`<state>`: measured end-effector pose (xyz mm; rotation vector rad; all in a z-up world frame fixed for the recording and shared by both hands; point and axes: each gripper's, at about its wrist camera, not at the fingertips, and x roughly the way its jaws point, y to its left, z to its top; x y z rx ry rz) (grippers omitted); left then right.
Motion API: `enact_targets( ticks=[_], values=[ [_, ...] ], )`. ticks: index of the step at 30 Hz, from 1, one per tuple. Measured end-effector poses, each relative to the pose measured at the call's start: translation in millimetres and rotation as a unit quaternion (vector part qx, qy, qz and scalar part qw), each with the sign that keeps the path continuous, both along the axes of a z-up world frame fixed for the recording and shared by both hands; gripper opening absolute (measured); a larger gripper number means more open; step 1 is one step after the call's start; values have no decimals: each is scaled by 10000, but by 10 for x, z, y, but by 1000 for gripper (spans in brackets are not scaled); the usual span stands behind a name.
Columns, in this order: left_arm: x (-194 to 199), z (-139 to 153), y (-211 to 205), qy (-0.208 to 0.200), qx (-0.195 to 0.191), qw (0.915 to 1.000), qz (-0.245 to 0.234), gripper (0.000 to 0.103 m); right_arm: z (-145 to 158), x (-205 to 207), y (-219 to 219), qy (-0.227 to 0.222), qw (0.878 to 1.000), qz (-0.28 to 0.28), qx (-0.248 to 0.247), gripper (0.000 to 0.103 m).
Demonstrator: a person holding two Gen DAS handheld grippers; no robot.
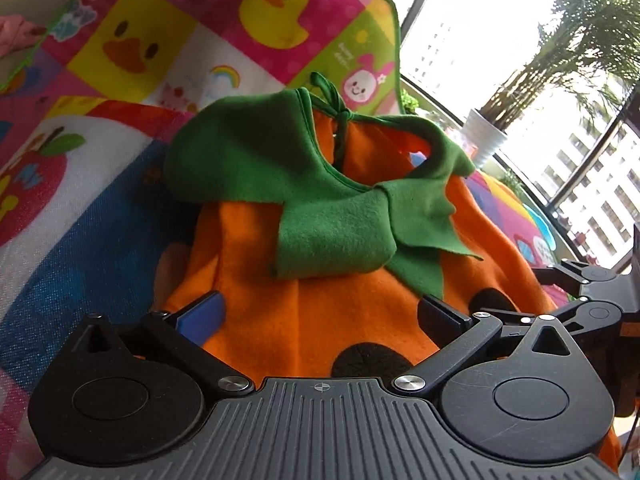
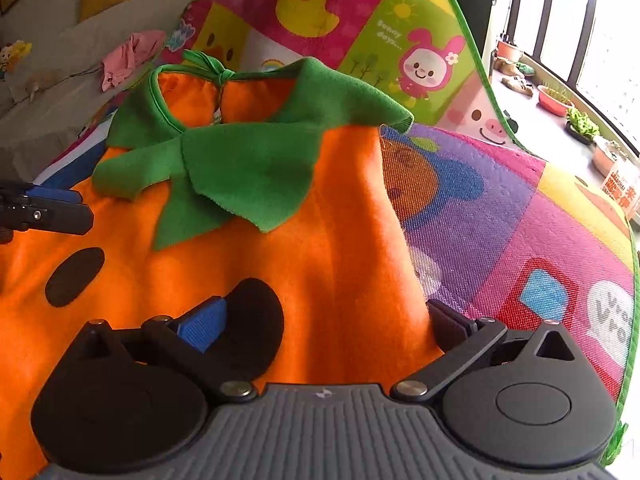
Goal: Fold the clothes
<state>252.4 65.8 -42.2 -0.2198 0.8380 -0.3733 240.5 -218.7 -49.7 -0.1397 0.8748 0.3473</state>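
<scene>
Left wrist view: the orange pumpkin costume (image 1: pixel 304 320) is seen spread flat on a play mat (image 1: pixel 80 216), its lower part lying between and beneath the parted fingers of the left gripper (image 1: pixel 320 316). The jaws are held wide apart with nothing clamped. From the right wrist, the right gripper (image 2: pixel 326 320) is likewise seen with jaws wide apart, straddling the costume's right edge; one blue-padded finger (image 2: pixel 204 324) is placed over a black felt patch (image 2: pixel 256 320), the other near the bare mat.

The garment is made of soft, matte fleece. A green leaf-shaped collar (image 2: pixel 248 160) with pointed lobes is laid over the top, closed by a knotted green tie (image 2: pixel 216 72). Oval and half-round black patches are sewn on the front. The mat is woven-textured, glossy, cartoon-printed and green-edged. Bare mat is left to the right of the costume and beyond the collar. A pink cloth (image 2: pixel 128 56) lies well apart.
</scene>
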Motion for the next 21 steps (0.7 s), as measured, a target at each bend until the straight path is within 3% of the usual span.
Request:
enact_targets(
  ticks=[7,10,16,17,18,19,20,21],
  values=[
    [14,44,-61,-24,248,9996,-147,103,41,150,19,393,9983,394,-159,103],
    [82,233,-5,-223,99,9996,-156,103,230,242,14,354,9976,538,-269,103],
    [383,628,40,-955,450,9944,55,100,714,500,-5,-779,9961,69,-399,103],
    [465,633,13,-979,575,9935,110,93,795,543,-8,-972,9944,-14,-420,103],
    [553,618,-24,-962,710,9927,143,72,777,600,38,-1116,9923,-52,-526,103],
    [647,578,-57,-905,834,9922,173,63,726,673,99,-1161,9915,-9,-586,102],
    [745,528,-86,-833,955,9917,209,54,673,749,162,-1187,9909,50,-633,95],
    [839,476,-105,-770,1069,9909,259,55,600,824,231,-1142,9910,169,-673,87]
  ],
)
